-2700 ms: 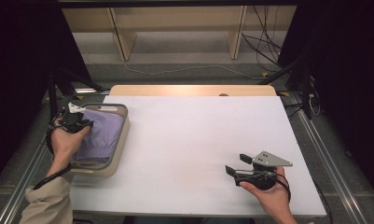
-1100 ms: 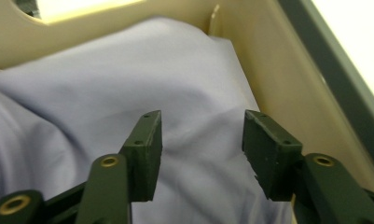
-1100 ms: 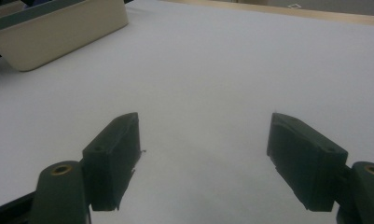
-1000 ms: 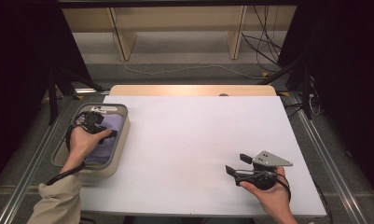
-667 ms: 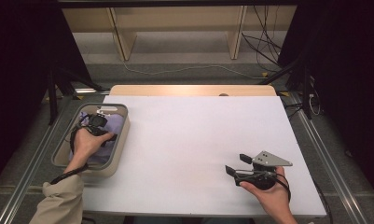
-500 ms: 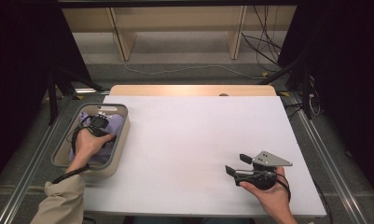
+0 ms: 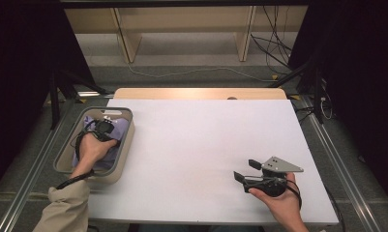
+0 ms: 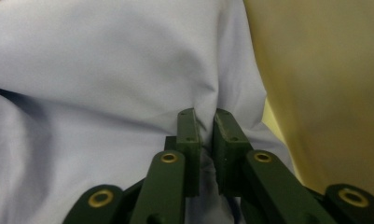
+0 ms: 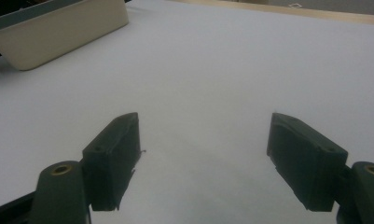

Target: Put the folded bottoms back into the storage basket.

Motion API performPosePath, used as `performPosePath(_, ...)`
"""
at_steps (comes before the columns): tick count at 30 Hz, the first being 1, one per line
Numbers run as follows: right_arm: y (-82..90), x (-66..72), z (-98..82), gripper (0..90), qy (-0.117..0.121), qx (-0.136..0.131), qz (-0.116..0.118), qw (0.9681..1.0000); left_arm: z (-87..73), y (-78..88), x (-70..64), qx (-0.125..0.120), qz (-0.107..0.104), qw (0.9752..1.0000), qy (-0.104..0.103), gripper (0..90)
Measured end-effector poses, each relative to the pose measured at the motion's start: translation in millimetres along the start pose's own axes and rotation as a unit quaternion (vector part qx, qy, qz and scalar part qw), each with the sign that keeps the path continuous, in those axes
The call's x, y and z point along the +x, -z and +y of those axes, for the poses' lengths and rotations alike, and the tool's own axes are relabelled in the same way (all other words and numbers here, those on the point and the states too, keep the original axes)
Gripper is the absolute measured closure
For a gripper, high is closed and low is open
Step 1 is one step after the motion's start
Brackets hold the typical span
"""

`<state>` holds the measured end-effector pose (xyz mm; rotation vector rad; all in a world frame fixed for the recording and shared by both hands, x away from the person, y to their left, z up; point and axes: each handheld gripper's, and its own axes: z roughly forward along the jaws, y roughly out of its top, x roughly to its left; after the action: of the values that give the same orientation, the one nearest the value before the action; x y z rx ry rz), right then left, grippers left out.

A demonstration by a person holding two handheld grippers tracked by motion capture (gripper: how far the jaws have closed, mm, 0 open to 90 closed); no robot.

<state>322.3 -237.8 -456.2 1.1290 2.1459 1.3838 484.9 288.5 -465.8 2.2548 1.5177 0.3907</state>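
Left gripper (image 8: 201, 128) reached deeper | fingers closing, pinching cloth (image 8: 105, 70) fold

A pale lavender cloth (image 8: 105, 70) lies crumpled in the beige bin (image 7: 125, 140) at the table's left edge, smooth, soft and folded in broad wrinkles. One raised fold of it is pinched into a tight crease beside the bin's inner wall.

the white table (image 7: 191, 145) lies open between the grippers; only the beige bin (image 7: 126, 145) walls hem its left edge.
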Motion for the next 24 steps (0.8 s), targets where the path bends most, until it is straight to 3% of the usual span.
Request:
performPosePath(5,0.1,0.0,0.1,26.6,0.000,-0.001,0.000,1.0000,-0.1,0.2,-1.8,-0.002,0.000,1.0000,-0.001,84.6)
performPosePath(8,0.1,0.1,0.1,26.7,0.000,-0.001,0.000,1.0000,-1.3,0.5,-0.4,-0.010,-0.024,0.9996,0.006,84.9)
performPosePath(12,-0.1,-0.2,0.0,26.7,0.000,0.000,0.000,1.0000,-2.2,1.7,-0.6,-0.016,-0.041,0.9990,0.002,85.2)
performPosePath(15,-0.1,-0.1,0.1,26.7,-0.001,0.000,0.000,1.0000,-1.6,3.5,-2.5,-0.016,-0.041,0.9990,-0.009,85.2)
performPosePath(24,-0.1,-0.4,0.0,26.7,0.001,-0.001,0.000,1.0000,-1.3,4.1,-3.9,-0.018,-0.038,0.9990,-0.015,84.2)
